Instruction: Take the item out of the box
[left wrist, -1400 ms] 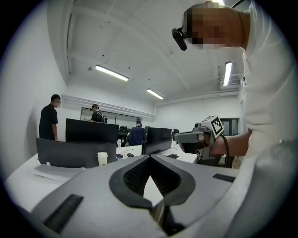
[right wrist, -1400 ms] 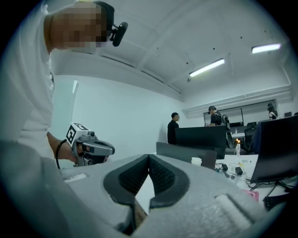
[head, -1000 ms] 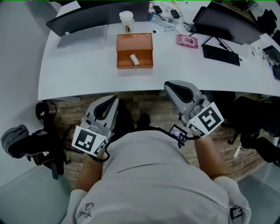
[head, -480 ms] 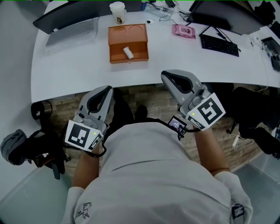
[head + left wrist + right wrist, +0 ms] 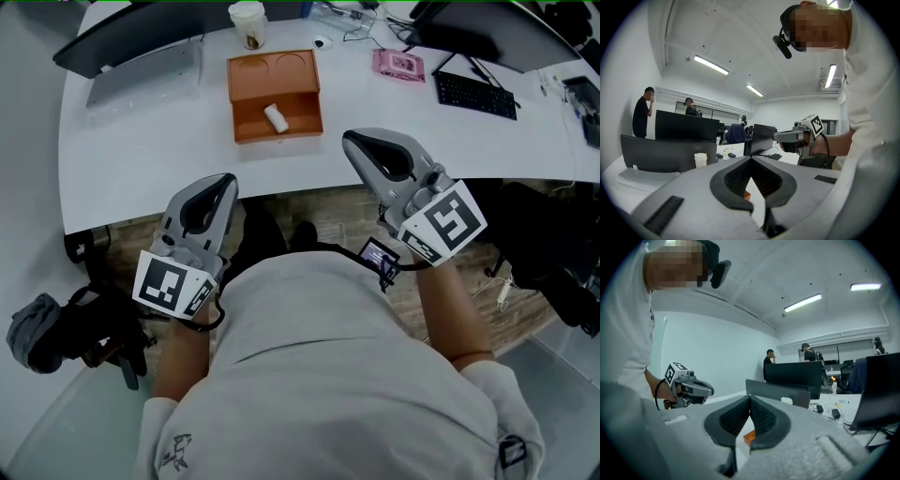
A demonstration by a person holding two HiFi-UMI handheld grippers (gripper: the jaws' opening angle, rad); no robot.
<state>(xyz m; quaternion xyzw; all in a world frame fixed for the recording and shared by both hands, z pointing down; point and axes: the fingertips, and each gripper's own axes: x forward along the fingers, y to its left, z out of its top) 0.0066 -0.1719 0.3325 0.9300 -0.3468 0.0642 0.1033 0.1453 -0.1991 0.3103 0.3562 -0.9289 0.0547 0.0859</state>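
Observation:
An orange box (image 5: 275,94) stands open on the white table (image 5: 141,159), its back part with two round hollows. A small white cylindrical item (image 5: 277,117) lies in its front compartment. My left gripper (image 5: 228,179) is shut and empty, held below the table's near edge, short of the box. My right gripper (image 5: 350,140) is shut and empty too, its tip just over the table's edge to the box's right. A sliver of the orange box (image 5: 746,193) shows below the shut jaws in the left gripper view, and the box (image 5: 749,437) likewise in the right gripper view.
A paper cup (image 5: 248,22) stands behind the box. A pink packet (image 5: 398,64) and a black keyboard (image 5: 476,94) lie at the right, a grey tray (image 5: 145,73) at the left. Dark monitors line the back. A bag (image 5: 42,328) sits on the floor at the left.
Both grippers have come forward toward the table. The right one's tip now reaches over the edge. The box sits nearer in view.

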